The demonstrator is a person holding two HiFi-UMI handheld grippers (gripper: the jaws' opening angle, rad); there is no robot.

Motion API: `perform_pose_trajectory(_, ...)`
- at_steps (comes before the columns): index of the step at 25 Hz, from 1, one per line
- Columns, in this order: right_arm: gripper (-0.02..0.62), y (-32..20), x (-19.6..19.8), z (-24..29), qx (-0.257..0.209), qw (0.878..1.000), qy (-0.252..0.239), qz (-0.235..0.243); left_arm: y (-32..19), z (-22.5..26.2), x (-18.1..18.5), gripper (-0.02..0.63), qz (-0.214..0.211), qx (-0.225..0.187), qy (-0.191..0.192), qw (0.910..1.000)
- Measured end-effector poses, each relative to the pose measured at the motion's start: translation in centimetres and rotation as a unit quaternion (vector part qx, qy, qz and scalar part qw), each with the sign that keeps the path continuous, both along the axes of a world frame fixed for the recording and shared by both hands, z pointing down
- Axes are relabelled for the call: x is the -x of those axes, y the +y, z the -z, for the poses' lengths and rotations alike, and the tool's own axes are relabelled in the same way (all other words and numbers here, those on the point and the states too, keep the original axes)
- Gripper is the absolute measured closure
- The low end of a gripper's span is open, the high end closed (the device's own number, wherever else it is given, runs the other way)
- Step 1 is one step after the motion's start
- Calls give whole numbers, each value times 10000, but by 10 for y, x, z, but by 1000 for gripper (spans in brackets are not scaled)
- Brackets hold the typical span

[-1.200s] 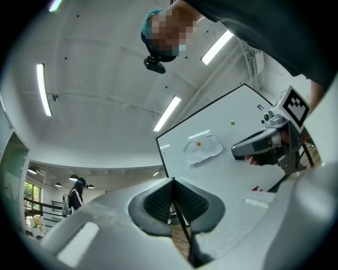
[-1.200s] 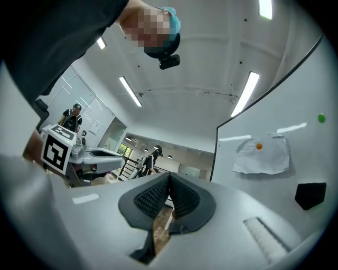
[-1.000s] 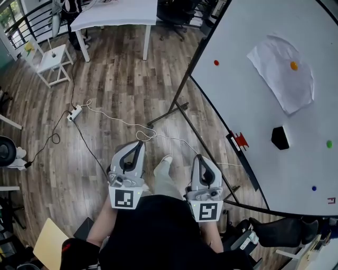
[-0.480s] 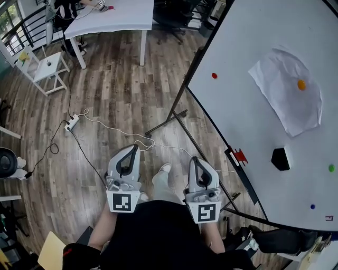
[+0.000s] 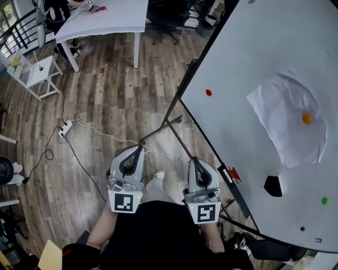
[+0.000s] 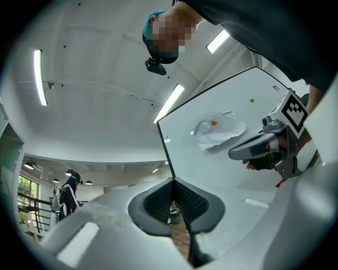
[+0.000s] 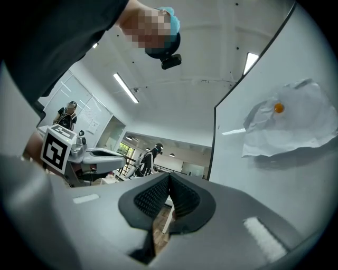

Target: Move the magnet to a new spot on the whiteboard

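The whiteboard (image 5: 248, 63) fills the right of the head view and carries several small magnets: a red one (image 5: 208, 93) near its left edge, an orange one (image 5: 306, 118) pinning a crumpled white sheet (image 5: 285, 126), a green one (image 5: 324, 201) and a blue one (image 5: 302, 229). My left gripper (image 5: 139, 148) and right gripper (image 5: 193, 160) are held close to my body over the floor, both shut and empty, well short of the board. The right gripper view shows the orange magnet (image 7: 279, 108) on the sheet; the left gripper view shows the orange magnet (image 6: 213, 123) and the green magnet (image 6: 251, 99).
A black eraser (image 5: 273, 185) clings to the board low down, and a red piece (image 5: 232, 174) sits at its tray. The stand's legs (image 5: 163, 124) reach over the wood floor. A power strip with cable (image 5: 66, 128), a white table (image 5: 105, 16) and a small side table (image 5: 37, 71) lie to the left.
The whiteboard has come nearer and larger in the head view, and the tables have slid left and up. Both grippers stay shut, close to my body.
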State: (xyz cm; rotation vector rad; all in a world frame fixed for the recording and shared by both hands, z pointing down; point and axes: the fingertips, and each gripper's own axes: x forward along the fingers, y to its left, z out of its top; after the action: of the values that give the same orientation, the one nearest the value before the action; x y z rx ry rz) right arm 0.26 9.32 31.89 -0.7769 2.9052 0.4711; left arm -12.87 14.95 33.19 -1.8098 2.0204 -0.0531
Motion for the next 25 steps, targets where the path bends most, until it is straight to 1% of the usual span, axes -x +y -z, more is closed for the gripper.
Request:
perform_pose_trajectory(6, 594, -53, 9, 8, 17, 9998, -153, 84, -54, 8, 1, 604, -16, 46, -76, 10000)
perform_pose_trajectory(13, 594, -109, -3, 14, -33, 9994, -343, 7, -116, 18, -15, 604, -146, -56, -240, 9996)
perform_pose_trajectory(18, 593, -132, -8, 10, 44, 9995, -296, -48, -137, 21, -22, 604, -200, -117, -245, 9994)
perform_pose_trajectory(25, 594, -141, -18, 11, -53, 9993, -263, -249, -155, 18, -24, 604, -372, -112, -237, 9990)
